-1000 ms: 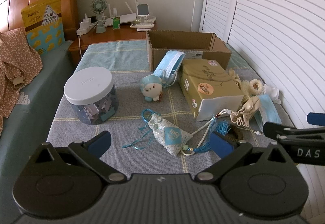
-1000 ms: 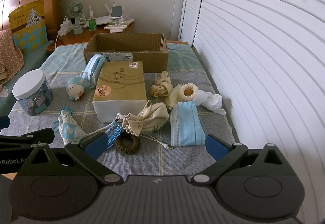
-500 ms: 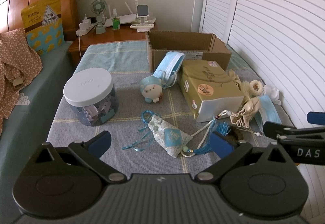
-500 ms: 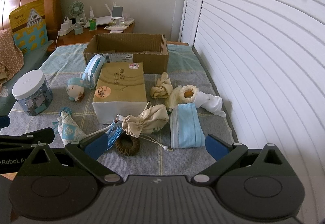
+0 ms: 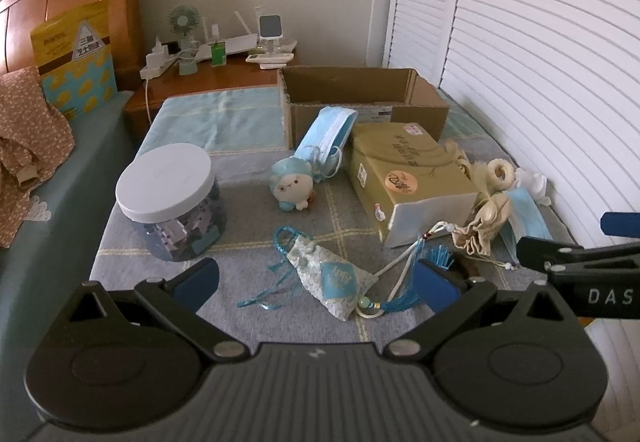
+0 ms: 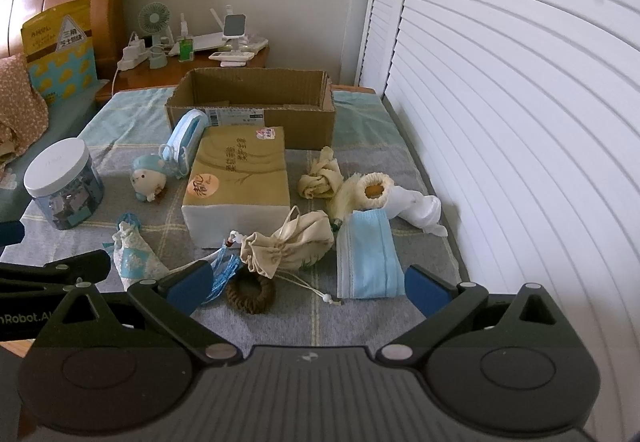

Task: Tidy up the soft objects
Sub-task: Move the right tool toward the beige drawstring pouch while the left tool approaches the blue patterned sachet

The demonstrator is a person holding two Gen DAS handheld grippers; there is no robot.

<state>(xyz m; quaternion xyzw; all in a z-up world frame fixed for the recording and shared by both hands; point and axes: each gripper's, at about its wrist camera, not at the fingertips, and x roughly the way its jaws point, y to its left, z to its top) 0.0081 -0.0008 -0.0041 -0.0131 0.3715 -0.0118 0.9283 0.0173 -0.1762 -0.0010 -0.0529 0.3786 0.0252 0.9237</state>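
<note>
Soft things lie scattered on a checked cloth. A blue sachet (image 5: 334,276) with a tassel lies just ahead of my open, empty left gripper (image 5: 316,284). A small plush doll (image 5: 291,183) and a stack of blue masks (image 5: 327,133) lie beyond it. My right gripper (image 6: 306,290) is open and empty above a brown hair tie (image 6: 251,294), a beige drawstring pouch (image 6: 289,244) and a blue mask (image 6: 368,256). A knotted cloth (image 6: 320,179), a cream ring cloth (image 6: 370,189) and a white sock (image 6: 418,205) lie further right. An open cardboard box (image 6: 252,107) stands at the back.
A tissue pack (image 6: 238,181) sits mid-cloth. A jar with a white lid (image 5: 170,197) stands at the left. White louvred doors (image 6: 500,101) run along the right. A nightstand (image 5: 208,73) with small devices is behind, and a floral garment (image 5: 24,145) lies on the bed at left.
Both grippers have shifted slightly; the scene sits a little differently in view. Nothing was picked up or moved.
</note>
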